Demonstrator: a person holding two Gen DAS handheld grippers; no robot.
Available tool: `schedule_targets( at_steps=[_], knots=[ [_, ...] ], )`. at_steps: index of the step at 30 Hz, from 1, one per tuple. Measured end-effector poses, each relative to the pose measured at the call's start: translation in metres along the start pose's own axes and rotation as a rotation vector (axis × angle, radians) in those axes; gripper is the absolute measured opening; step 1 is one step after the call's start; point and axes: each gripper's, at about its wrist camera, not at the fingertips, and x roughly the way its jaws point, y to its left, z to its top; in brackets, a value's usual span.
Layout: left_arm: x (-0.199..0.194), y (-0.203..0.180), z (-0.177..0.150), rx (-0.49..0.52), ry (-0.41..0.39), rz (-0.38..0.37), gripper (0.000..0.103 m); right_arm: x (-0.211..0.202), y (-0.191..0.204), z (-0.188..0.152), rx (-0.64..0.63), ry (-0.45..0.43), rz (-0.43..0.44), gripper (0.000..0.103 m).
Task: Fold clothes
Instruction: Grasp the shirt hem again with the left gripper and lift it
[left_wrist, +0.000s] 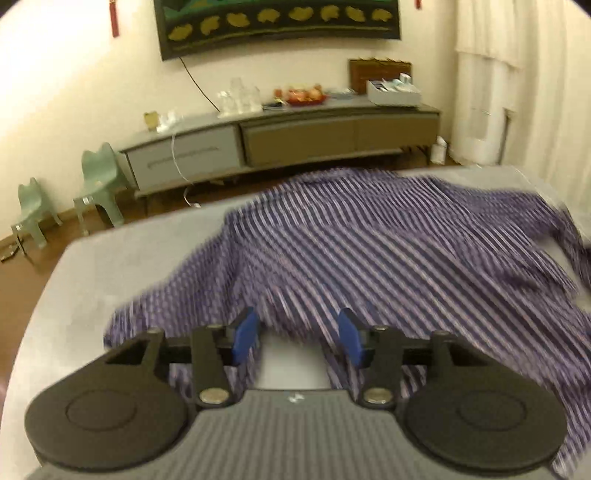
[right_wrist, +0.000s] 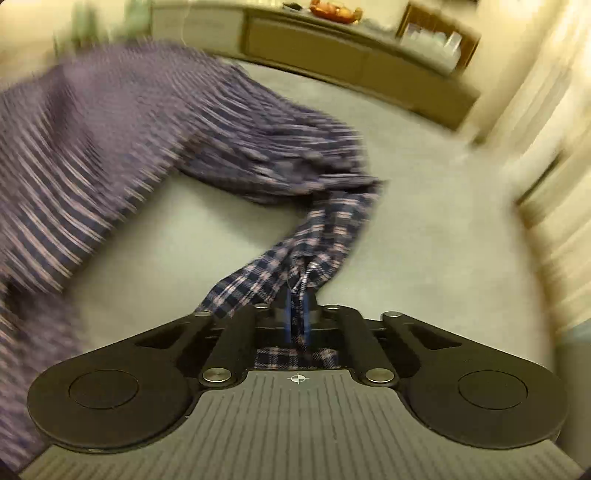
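Observation:
A purple-and-white plaid shirt (left_wrist: 369, 251) lies spread and rumpled over the grey table (left_wrist: 129, 266). My left gripper (left_wrist: 298, 332) stands open over the shirt's near edge, its blue pads apart with bare table and a fold of cloth between them. In the right wrist view the same plaid shirt (right_wrist: 110, 140) is blurred by motion, and a twisted strip of it runs down into my right gripper (right_wrist: 297, 314), which is shut on that cloth. A bit of plaid also shows behind the closed fingers.
A long low sideboard (left_wrist: 295, 136) stands against the far wall with a fruit bowl (left_wrist: 306, 95), glassware and a white box (left_wrist: 393, 92). Two green child chairs (left_wrist: 96, 181) sit on the floor at left. A white curtain (left_wrist: 491, 92) hangs at right.

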Motion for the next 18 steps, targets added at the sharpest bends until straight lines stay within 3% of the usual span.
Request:
schedule_targets(
  at_steps=[3,5,6,7,8,11,13,15,16,18],
  knots=[
    [-0.009,-0.017,-0.03,0.02,0.042,-0.033,0.054,-0.009,0.021,-0.013,-0.367,-0.07,-0.4,0.002],
    [-0.012,-0.026,-0.046,0.025,0.064,-0.045,0.057,-0.017,0.026,-0.026,-0.445,-0.07,-0.435,0.005],
    [-0.013,-0.031,-0.052,0.022,0.077,-0.049,0.058,-0.021,0.028,-0.032,-0.471,-0.066,-0.436,0.027],
    [-0.013,-0.034,-0.057,0.013,0.085,-0.042,0.061,-0.025,0.026,-0.037,-0.448,-0.036,-0.387,0.044],
    [-0.013,-0.035,-0.062,0.002,0.09,-0.031,0.064,-0.031,0.021,-0.042,-0.377,-0.003,-0.292,0.069],
    [-0.012,-0.034,-0.073,-0.045,0.082,0.008,0.075,-0.067,0.001,-0.049,-0.041,-0.023,-0.029,0.074],
    [-0.008,-0.031,-0.079,-0.078,0.075,0.028,0.08,-0.095,-0.004,-0.052,0.187,-0.071,0.211,0.077],
    [0.002,-0.032,-0.085,-0.085,0.101,0.007,0.08,-0.108,0.006,-0.055,0.307,-0.094,0.429,0.085],
    [0.007,-0.036,-0.086,-0.073,0.112,-0.003,0.077,-0.111,0.016,-0.055,0.325,-0.092,0.502,0.085],
    [0.014,-0.043,-0.092,-0.052,0.133,0.008,0.059,-0.114,0.041,-0.053,0.328,-0.081,0.602,0.085]
  ],
)
